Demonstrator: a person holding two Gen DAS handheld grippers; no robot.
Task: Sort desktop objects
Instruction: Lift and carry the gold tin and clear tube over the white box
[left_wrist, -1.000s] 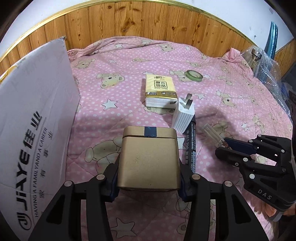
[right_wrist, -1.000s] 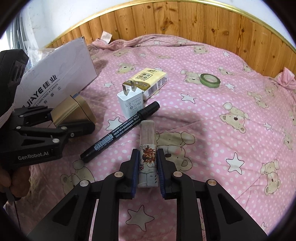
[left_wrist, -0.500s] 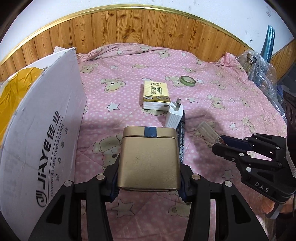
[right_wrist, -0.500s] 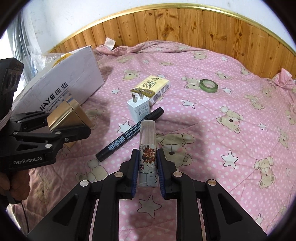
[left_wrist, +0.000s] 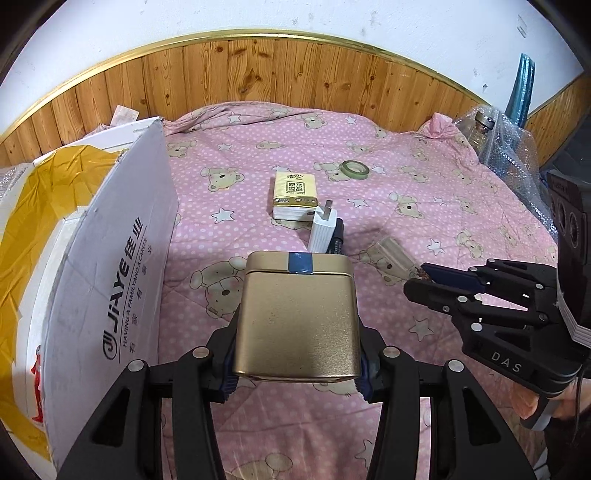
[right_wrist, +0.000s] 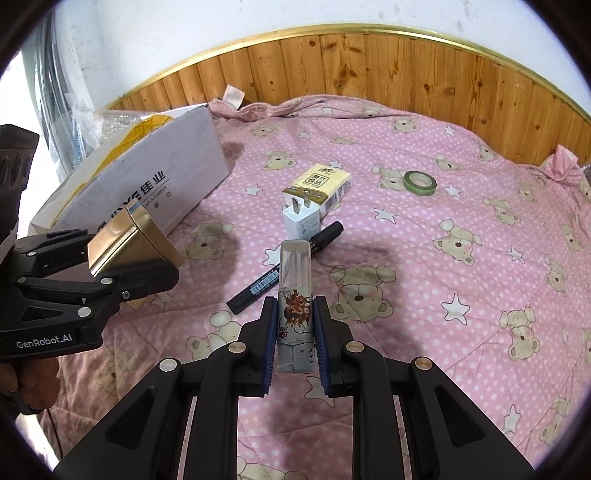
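Tin: clamped in your left gripper, cardboard box just to its left. Your right gripper grips the lighter, long axis pointing forward, farther from the box.

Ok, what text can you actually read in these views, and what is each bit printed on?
"JiAYE 佳业" and "HAVING A FAMILY AND A CAREER": white cardboard box.
"DAS": right gripper body.
"GenRobot.AI": left gripper body.
"原木纯品": yellow tissue pack; its smaller print is unreadable.
Black marker: barcode label, too small to read.
White charger: fine print, unreadable.
Small bottle: picture label, text unreadable.
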